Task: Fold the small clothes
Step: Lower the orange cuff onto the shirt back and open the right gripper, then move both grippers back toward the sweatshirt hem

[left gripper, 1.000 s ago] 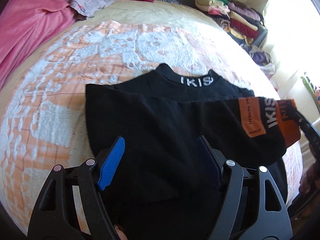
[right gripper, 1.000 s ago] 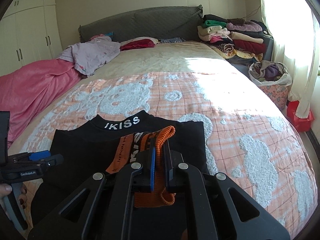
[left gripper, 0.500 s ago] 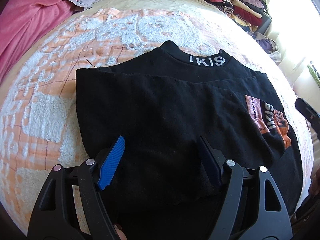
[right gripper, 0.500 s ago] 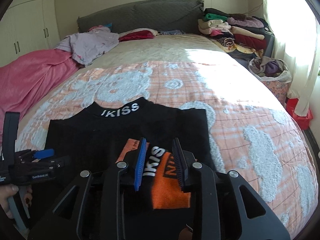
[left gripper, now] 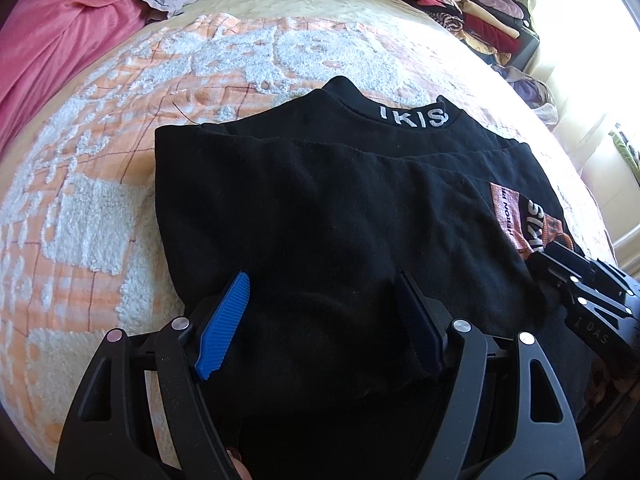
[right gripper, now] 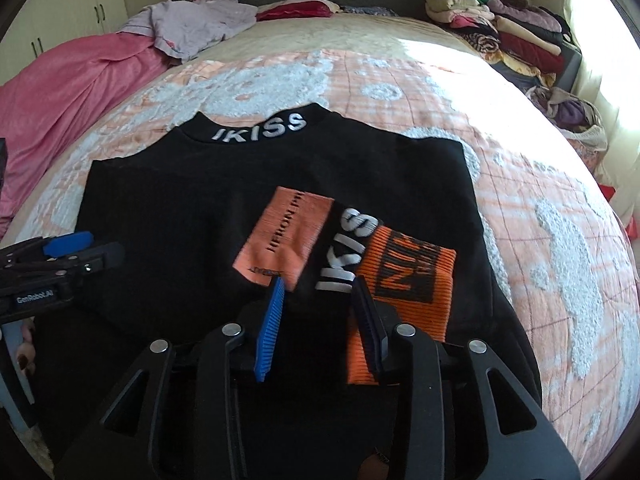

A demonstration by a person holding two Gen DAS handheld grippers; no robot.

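A black top (left gripper: 320, 208) with a white "IKISS" collar (right gripper: 260, 128) lies flat on the bed, its sleeve folded across the body. The sleeve's orange cuff (right gripper: 396, 280) rests on the right side; it also shows in the left wrist view (left gripper: 528, 220). My left gripper (left gripper: 320, 312) is open and empty just above the top's near left part. My right gripper (right gripper: 320, 312) is open and empty over the cuff's near end. Each gripper appears at the edge of the other's view.
The bed has an orange and white tufted blanket (right gripper: 540, 200). A pink cover (right gripper: 68, 88) and a lilac garment (right gripper: 192, 28) lie at the far left. A stack of folded clothes (right gripper: 500, 36) sits at the far right, with a bag of clothes (right gripper: 576, 112) below it.
My right gripper opened and let go of the orange cuff, which now lies flat on the top. Both grippers moved lower and closer to the garment.
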